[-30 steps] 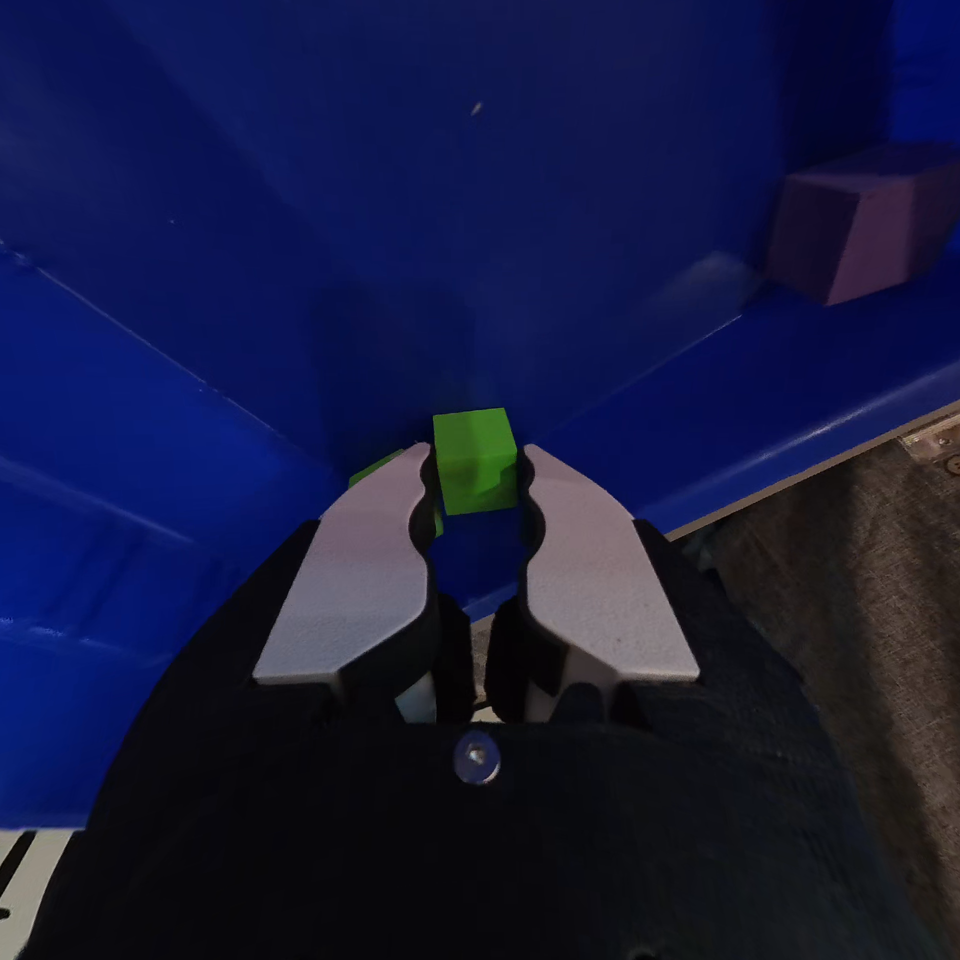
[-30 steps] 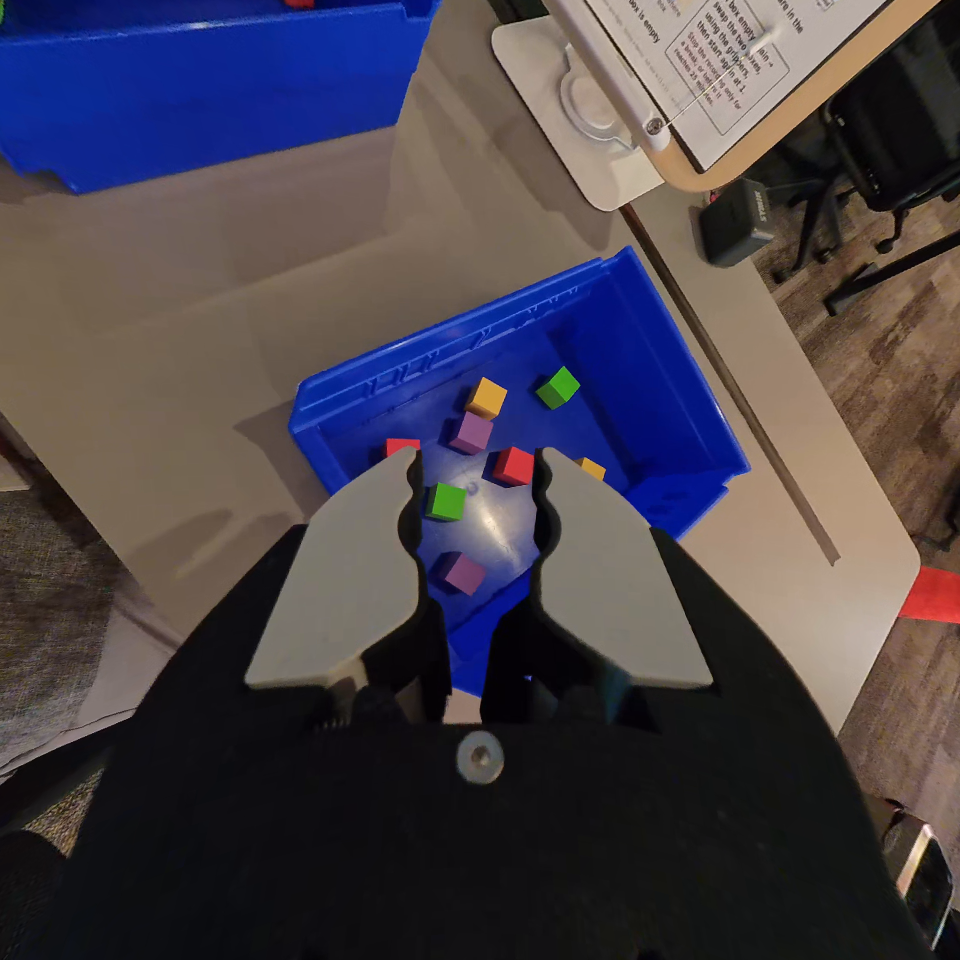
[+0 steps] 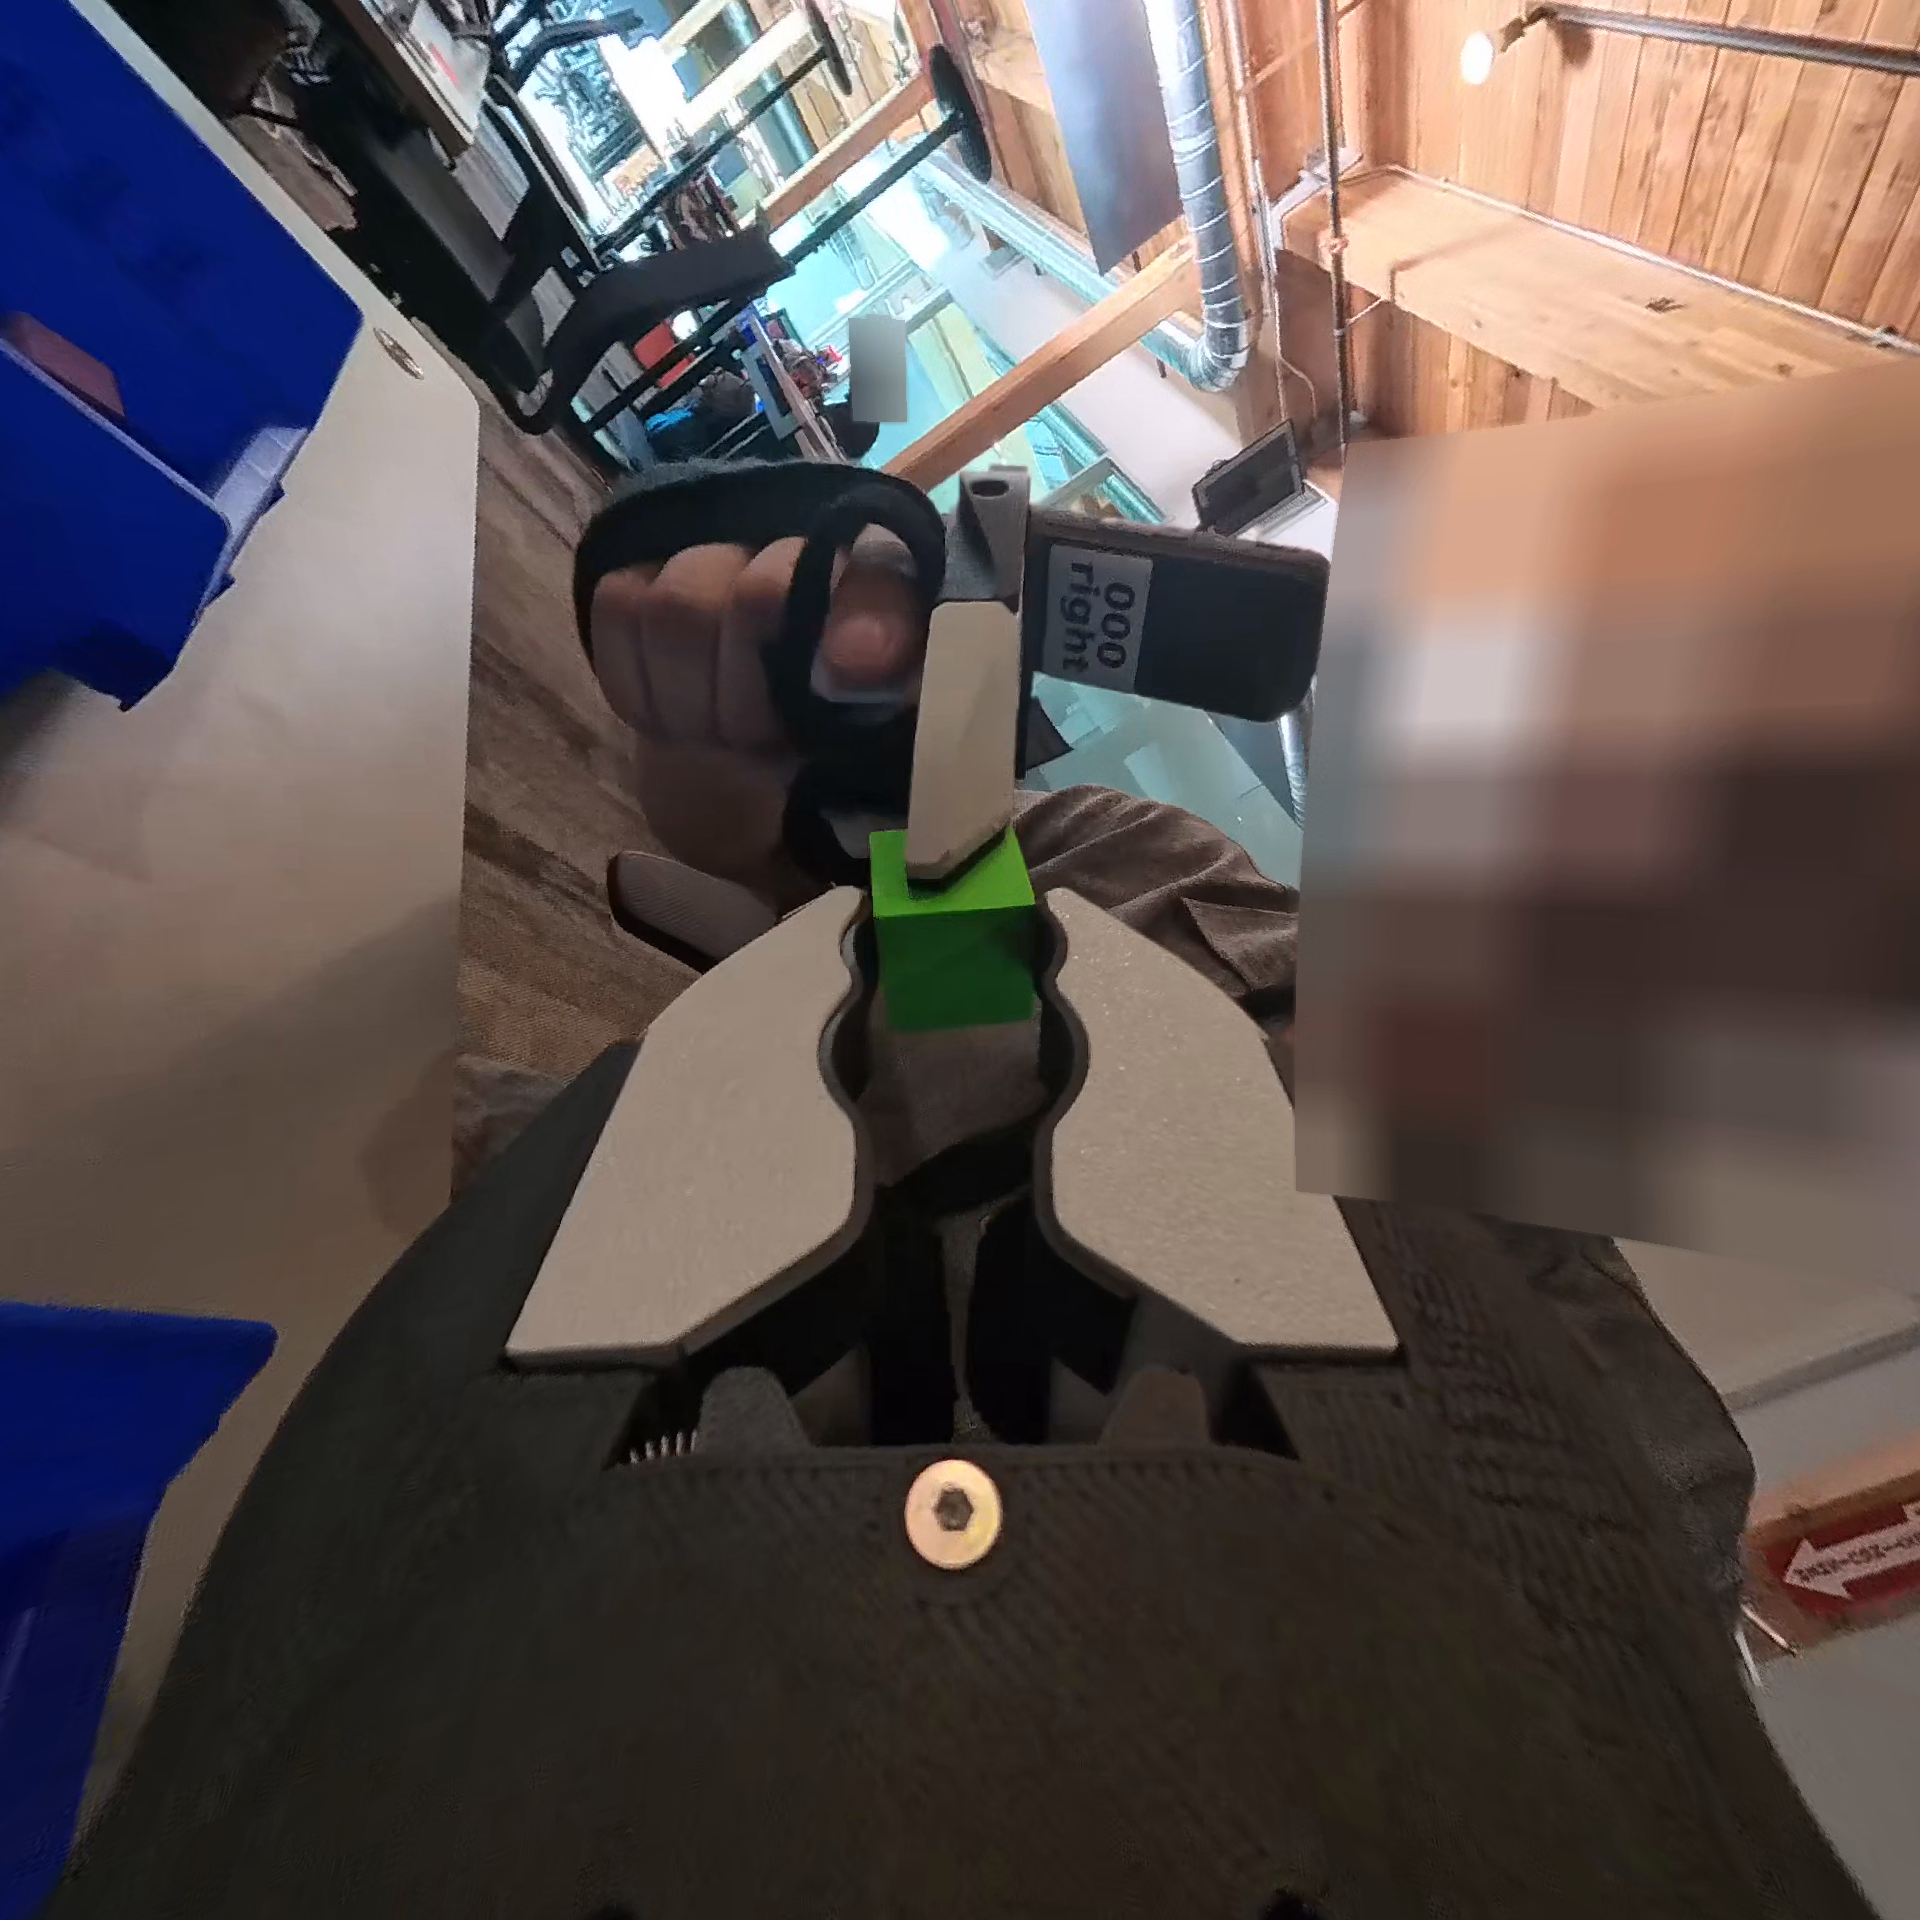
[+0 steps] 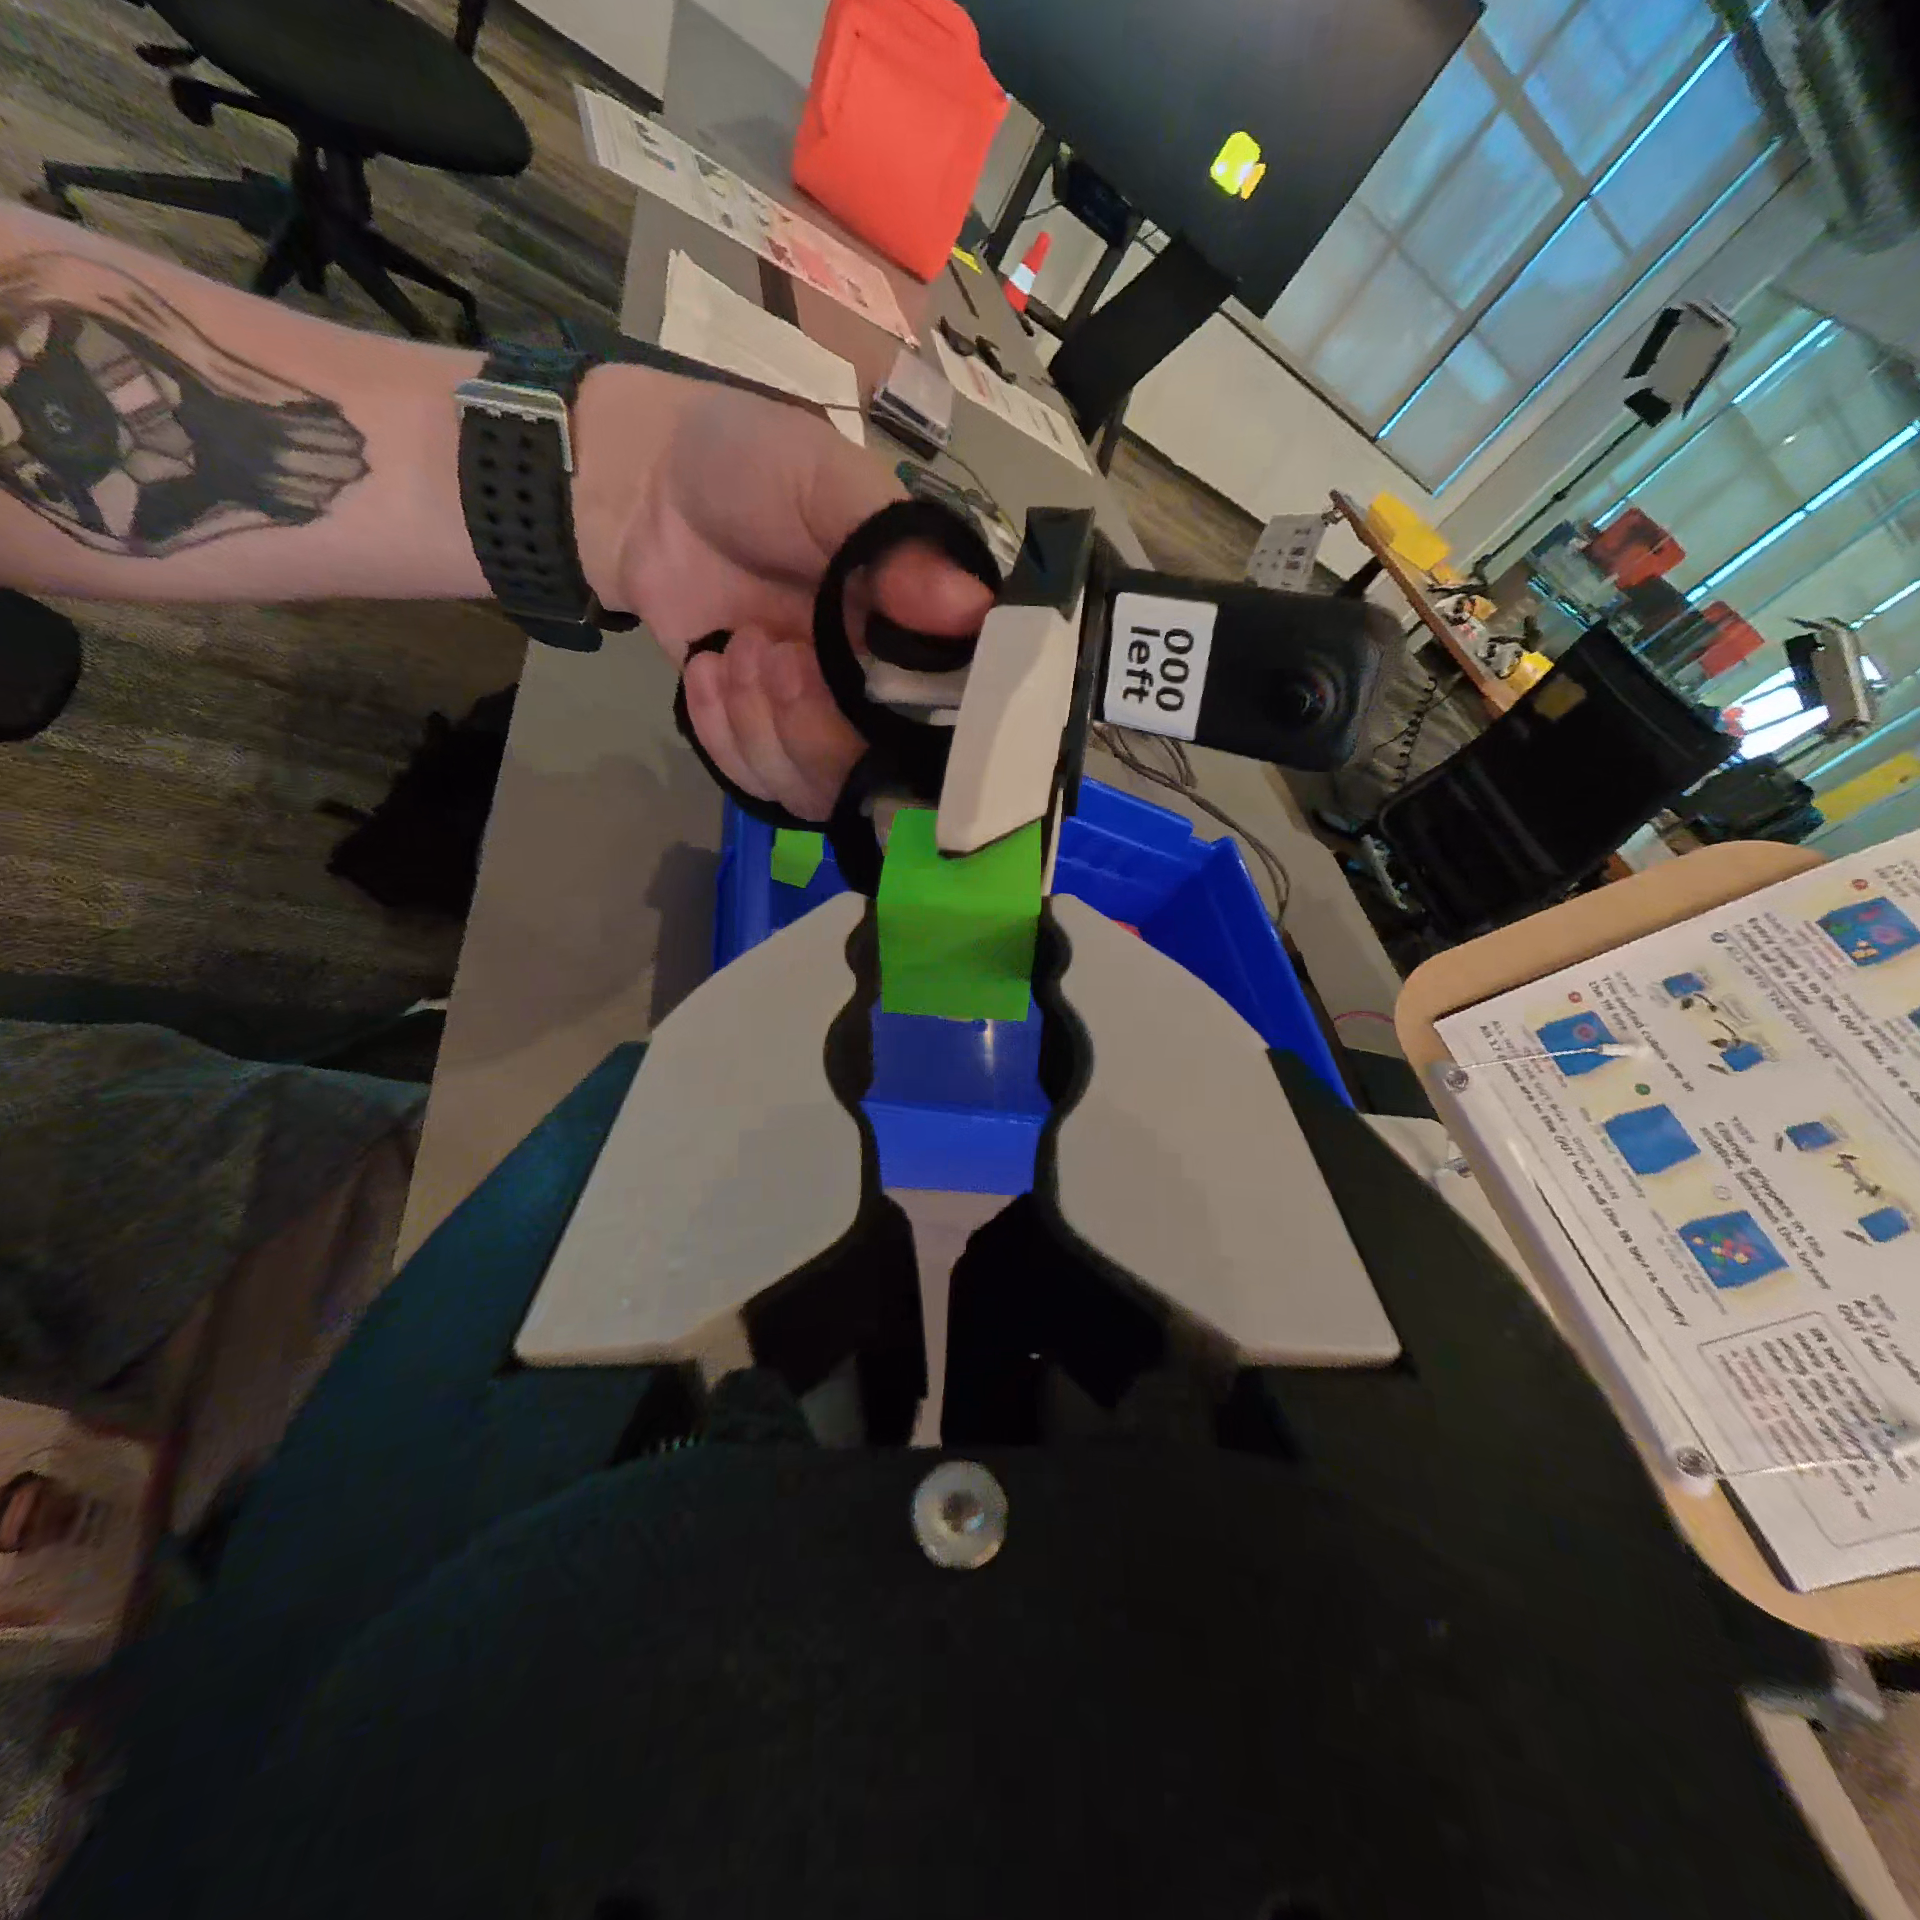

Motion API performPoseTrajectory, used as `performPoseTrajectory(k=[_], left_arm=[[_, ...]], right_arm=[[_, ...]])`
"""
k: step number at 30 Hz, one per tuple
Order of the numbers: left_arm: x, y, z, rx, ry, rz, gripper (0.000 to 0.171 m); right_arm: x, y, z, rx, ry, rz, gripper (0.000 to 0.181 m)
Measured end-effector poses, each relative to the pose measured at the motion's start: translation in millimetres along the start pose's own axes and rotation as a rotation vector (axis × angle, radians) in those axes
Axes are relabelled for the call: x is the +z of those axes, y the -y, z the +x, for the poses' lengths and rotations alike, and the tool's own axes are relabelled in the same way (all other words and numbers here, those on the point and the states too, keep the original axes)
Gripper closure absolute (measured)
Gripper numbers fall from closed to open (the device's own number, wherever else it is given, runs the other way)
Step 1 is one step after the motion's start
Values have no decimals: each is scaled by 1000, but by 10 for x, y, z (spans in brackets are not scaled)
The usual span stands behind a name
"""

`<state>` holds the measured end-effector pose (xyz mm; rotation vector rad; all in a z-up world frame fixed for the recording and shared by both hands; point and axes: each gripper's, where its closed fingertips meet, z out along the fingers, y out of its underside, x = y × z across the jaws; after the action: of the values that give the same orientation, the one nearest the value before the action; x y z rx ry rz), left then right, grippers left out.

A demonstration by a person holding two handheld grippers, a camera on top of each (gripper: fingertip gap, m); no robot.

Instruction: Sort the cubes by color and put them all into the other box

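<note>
A green cube [image 3: 951,956] is held in the air between both grippers, which face each other. My left gripper [image 3: 954,914] is shut on its two sides. The right gripper's finger [image 3: 961,727] shows edge-on beyond it, its tip lying on the cube's far face. In the right wrist view the same cube [image 4: 951,935] sits between the tips of my right gripper [image 4: 956,925], which is shut on it. The left gripper's finger [image 4: 1008,727] comes from the far side and overlaps the cube's top. A person's hand [image 4: 727,540] holds the left gripper.
A blue bin [image 4: 1174,873] stands on the grey table [image 4: 561,831] below the cube, with another green cube [image 4: 795,857] inside. A wooden board with an instruction sheet [image 4: 1683,1195] is at right. Two more blue bins [image 3: 125,312] [image 3: 83,1475] sit at the left wrist view's left edge.
My left gripper has lifted the green cube out of the blue bin and swung round. My right gripper has left its bin of cubes, turned to meet it, and closed on the cube.
</note>
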<state>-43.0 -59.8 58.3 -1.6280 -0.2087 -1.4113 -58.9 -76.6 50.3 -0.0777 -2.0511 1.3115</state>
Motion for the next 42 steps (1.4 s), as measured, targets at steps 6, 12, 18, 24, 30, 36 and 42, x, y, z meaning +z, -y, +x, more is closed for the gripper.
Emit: performPoseTrajectory(k=[6, 12, 18, 24, 30, 36, 42], left_arm=[[-95, 313, 24, 134, 91, 158, 118], [-511, 443, 108, 325, 405, 288, 117], [-870, 354, -43, 340, 629, 339, 122], [-1094, 277, -84, 311, 674, 376, 123], [-1153, 275, -78, 323, 702, 378, 124], [-1153, 262, -73, 329, 714, 367, 125], [-1156, 260, -84, 324, 708, 363, 125]], right_arm=[[-329, -199, 238, -17, -52, -124, 153], [-1387, -1632, 1023, 291, -27, -850, 153], [-2040, -2987, 972, 623, 112, -1389, 153], [-1980, -3467, 988, 728, 70, -1447, 153], [-1895, -3551, 1277, 702, 1, -1447, 153], [-2034, -3531, 1213, 725, 70, -1586, 153], [-1916, -3620, 1004, 882, 151, -1500, 153]])
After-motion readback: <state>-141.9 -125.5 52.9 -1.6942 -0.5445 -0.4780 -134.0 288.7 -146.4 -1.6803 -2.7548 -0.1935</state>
